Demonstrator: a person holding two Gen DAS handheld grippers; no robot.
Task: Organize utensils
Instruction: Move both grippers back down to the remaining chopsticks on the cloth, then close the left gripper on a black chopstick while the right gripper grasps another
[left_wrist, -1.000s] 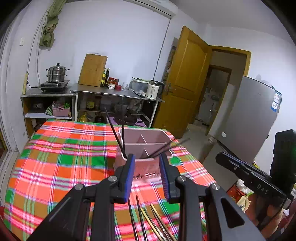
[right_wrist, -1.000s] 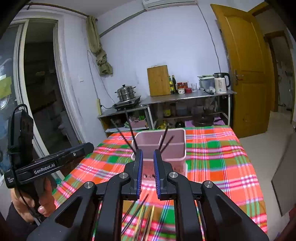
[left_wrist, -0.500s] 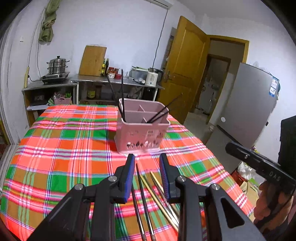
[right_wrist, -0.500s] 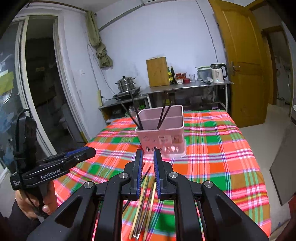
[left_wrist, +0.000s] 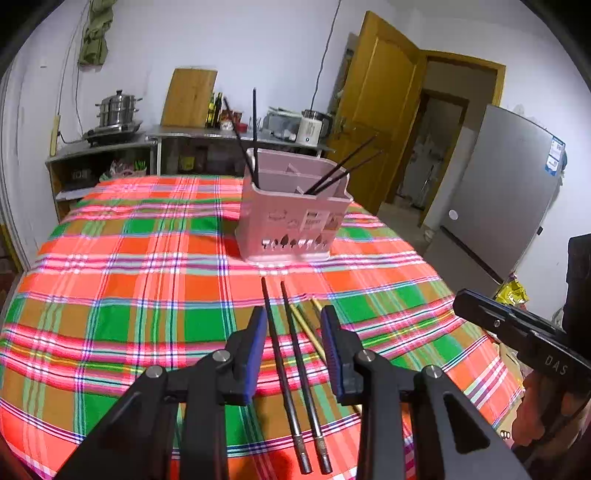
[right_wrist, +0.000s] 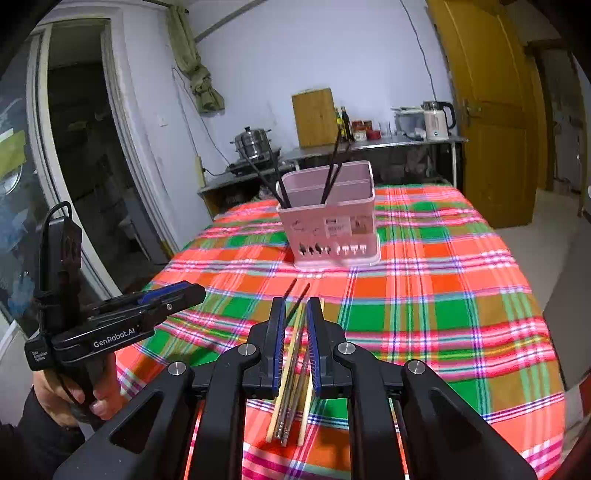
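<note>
Black chopsticks loose on cloth | left gripper narrow, empty, jaws just opening | straddle 1 pair, lower, pinch mid-shaft | right gripper narrow, empty

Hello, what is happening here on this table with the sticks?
A person holds a gripper in each hand and is sorting chopsticks. Four dark ones already stand in the pink holder on the plaid cloth. More chopsticks lie loose in front of it. The left gripper and right gripper are both above them, open, gripping nothing yet.

Pink holder on red-green-orange plaid tablecloth, black chopsticks.
</note>
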